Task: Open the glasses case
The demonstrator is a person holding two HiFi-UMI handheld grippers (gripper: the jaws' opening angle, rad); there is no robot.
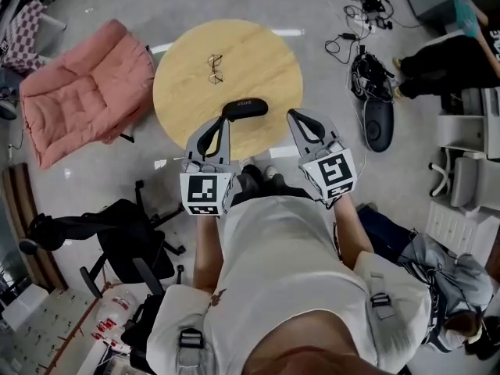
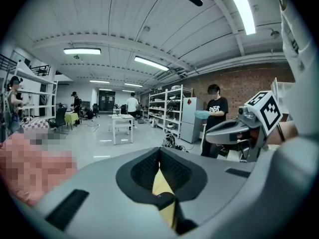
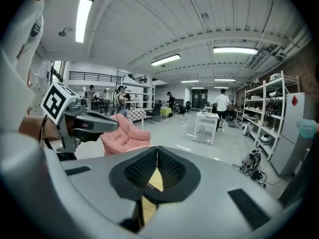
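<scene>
Round table (image 1: 262, 57): case (image 1: 244, 108), seemingly glasses (image 1: 215, 68).

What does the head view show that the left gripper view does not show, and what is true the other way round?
Only the head view: the whole round wooden table from above, the glasses lying on it, and the black glasses case near its front edge. Only the left gripper view: the room seen level, with ceiling lights, metal shelves and a white table far off. Both: the right gripper, the left gripper with its jaws together, and some of the table's yellow wood.
</scene>
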